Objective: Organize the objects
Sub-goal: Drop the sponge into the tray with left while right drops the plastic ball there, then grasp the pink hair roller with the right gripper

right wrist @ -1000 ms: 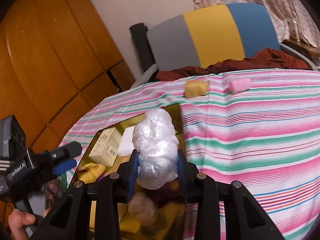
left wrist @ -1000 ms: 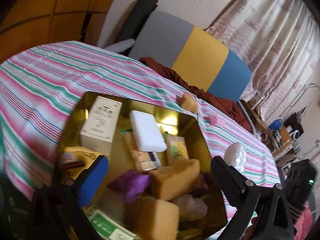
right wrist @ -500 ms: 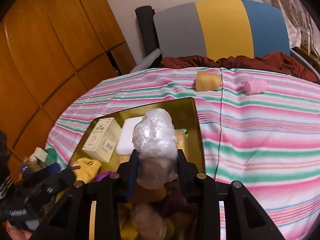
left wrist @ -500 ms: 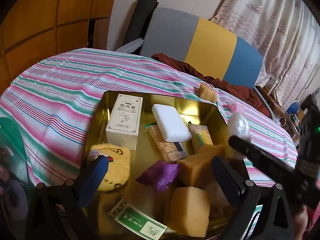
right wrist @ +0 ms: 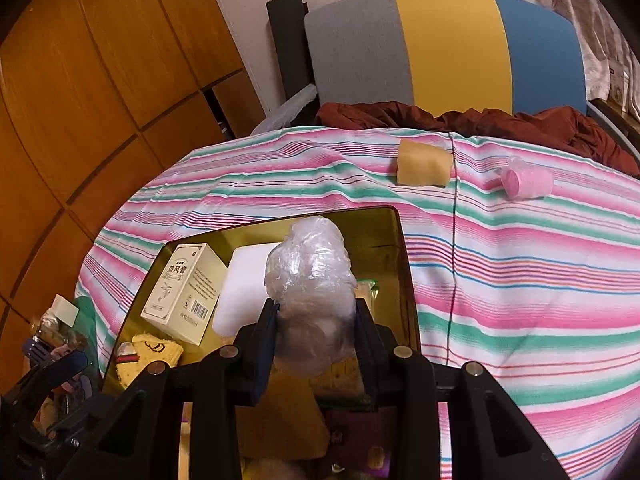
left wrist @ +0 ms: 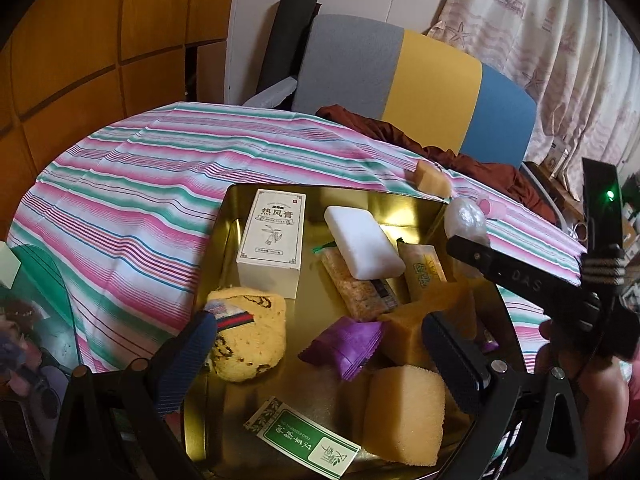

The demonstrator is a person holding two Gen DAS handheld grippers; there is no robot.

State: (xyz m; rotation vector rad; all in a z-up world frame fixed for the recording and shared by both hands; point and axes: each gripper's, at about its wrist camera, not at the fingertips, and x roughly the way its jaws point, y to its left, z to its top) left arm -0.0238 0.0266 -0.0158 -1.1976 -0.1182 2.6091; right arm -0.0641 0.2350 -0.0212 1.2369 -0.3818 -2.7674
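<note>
Clear plastic wad (right wrist: 310,276) is clamped btwn the jaws of the right gripper (right wrist: 314,334), held over the gold tray (right wrist: 394,236) near its far-right corner; in left wrist view the wad (left wrist: 465,220) sits at approx 2 o'clock of the tray (left wrist: 232,216). Left gripper (left wrist: 320,356) hangs over the tray's near edge, jaws wide apart, nothing btwn them.

In tray: cream box (left wrist: 274,240) w/ Chinese print "热风膏" at 11 o'clock, white block (left wrist: 362,248) at centre-back lying on a cracker pack (left wrist: 358,290), yellow-green sachet (left wrist: 422,272) beside it, purple wrapper (left wrist: 346,346) mid, yellow patterned sponge (left wrist: 250,334) at 8 o'clock, tan sponges (left wrist: 404,412) at 5 o'clock, green-white tea packet (left wrist: 306,434) at 6 o'clock, its text upside down & not legible. Right gripper arm reads "DAS".

Outside tray on the pink/green/white striped cloth (right wrist: 520,280): tan sponge (right wrist: 424,163) & pink roll (right wrist: 526,182) at approx 1 o'clock. Behind the table: grey/yellow/blue chair back (right wrist: 448,48), maroon cloth (right wrist: 480,122), wood panel wall (right wrist: 100,80), starfish-print curtain (left wrist: 552,40)
</note>
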